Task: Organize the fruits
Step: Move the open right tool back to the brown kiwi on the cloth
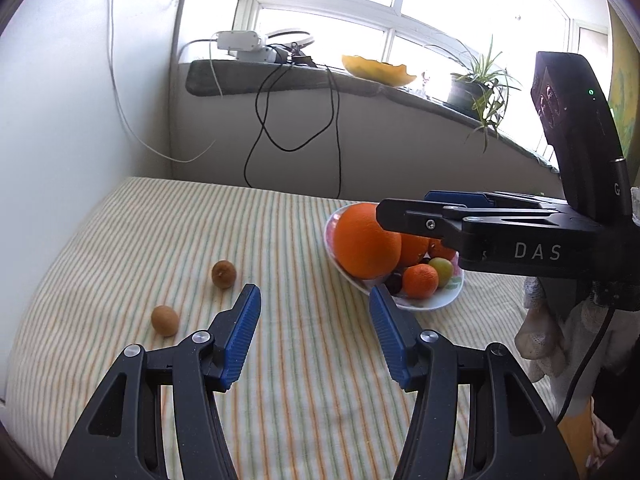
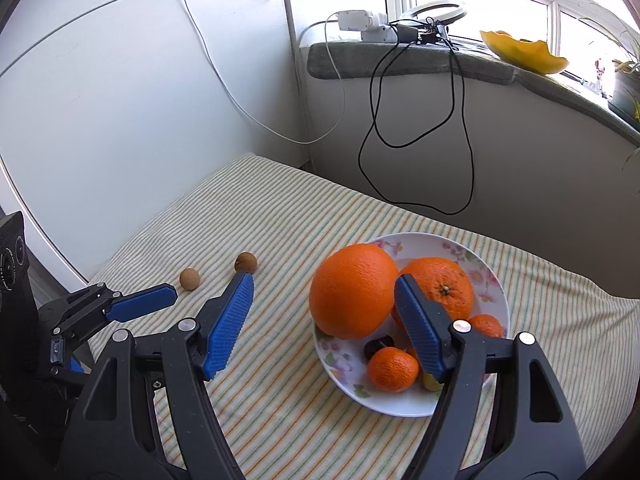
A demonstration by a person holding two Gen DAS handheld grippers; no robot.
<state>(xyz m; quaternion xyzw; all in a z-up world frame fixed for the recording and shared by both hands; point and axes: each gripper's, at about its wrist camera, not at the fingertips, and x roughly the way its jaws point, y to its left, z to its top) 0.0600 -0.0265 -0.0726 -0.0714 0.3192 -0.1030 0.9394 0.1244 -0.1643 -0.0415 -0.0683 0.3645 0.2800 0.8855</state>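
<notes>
Fruit is lying in two groups on the striped cloth (image 2: 280,216), so the sorting is judged to be well advanced but unfinished. The plate (image 2: 452,246) is already carrying the big orange (image 2: 352,290), a second orange (image 2: 440,288), a mandarin (image 2: 392,368), a further small orange fruit (image 2: 486,325), a dark fruit (image 2: 378,346) and, in the left wrist view, a yellow-green fruit (image 1: 442,267). Two brown fruits are sitting loose on the cloth, well apart from the plate: the near one (image 1: 165,320) and the far one (image 1: 223,274). These two are presumably what is left to be gathered. The left gripper (image 1: 314,316) is hovering over bare cloth between the brown fruits and the plate, its jaws standing wide apart and holding nothing. The right gripper (image 2: 324,304) is hanging over the plate's near edge, jaws likewise spread wide and empty, with the big orange showing between its fingers; whether a pad is touching that orange cannot be told. The near brown fruit is looking slightly egg-shaped, its long axis leaning up and to the right in the left wrist view; the far one is nearly round, with a dimple facing the camera. The second orange is showing its stem scar upward toward the right wrist camera.
</notes>
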